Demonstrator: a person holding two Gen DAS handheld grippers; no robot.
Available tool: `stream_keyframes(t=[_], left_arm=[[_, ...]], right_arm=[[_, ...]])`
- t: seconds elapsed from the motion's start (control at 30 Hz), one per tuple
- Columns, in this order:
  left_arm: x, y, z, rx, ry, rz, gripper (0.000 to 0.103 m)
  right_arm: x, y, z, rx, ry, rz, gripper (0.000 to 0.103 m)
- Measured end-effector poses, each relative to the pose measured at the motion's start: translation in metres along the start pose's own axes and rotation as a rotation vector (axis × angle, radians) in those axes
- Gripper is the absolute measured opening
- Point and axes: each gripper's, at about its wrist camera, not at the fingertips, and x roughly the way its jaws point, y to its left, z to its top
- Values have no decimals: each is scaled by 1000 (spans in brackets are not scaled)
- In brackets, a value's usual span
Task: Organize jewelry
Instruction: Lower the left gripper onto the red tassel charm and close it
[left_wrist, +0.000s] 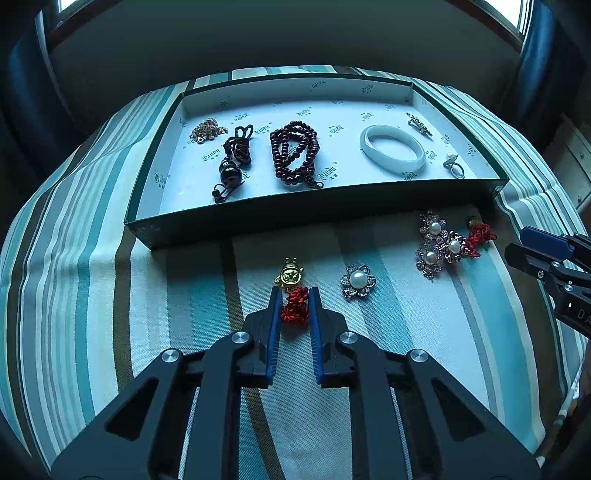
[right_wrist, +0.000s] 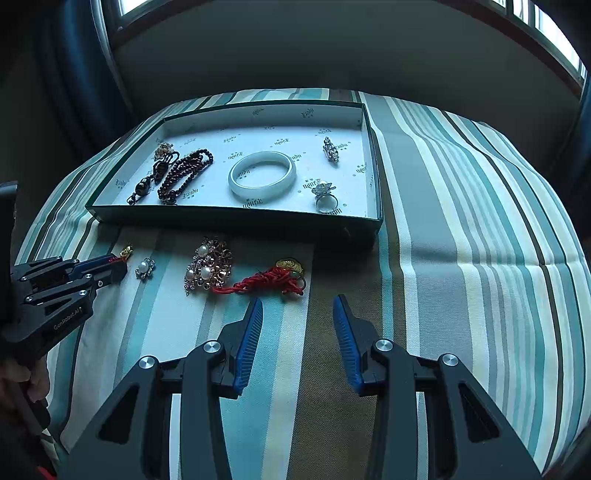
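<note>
- Pinching the gold charm's red knotted cord (left_wrist: 294, 305), the left claw (left_wrist: 294, 291) is clamped on it.
- Next: lift into the box (left_wrist: 325, 212).
- Right claw (right_wrist: 297, 310) hangs apart, empty.

Both cams sit low and close over the striped tablecloth (left_wrist: 424, 332), angled steeply down toward the far edge. Left one's nearer the left side, right one's further right. Both catch the green tray (left_wrist: 314, 210) (right_wrist: 236, 221).

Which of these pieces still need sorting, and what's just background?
Job:
left tool, shut on red-knot gold charm
pearl flower
brooch cluster
second red-cord charm
tray

Background:
striped cloth
windows
</note>
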Motion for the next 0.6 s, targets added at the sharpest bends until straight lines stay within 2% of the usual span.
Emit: stream_keyframes(t=[0.6], left_arm=[[-15, 13, 0, -18, -42, 33, 11]], right_arm=[[2, 0, 0, -2, 5, -8, 40]])
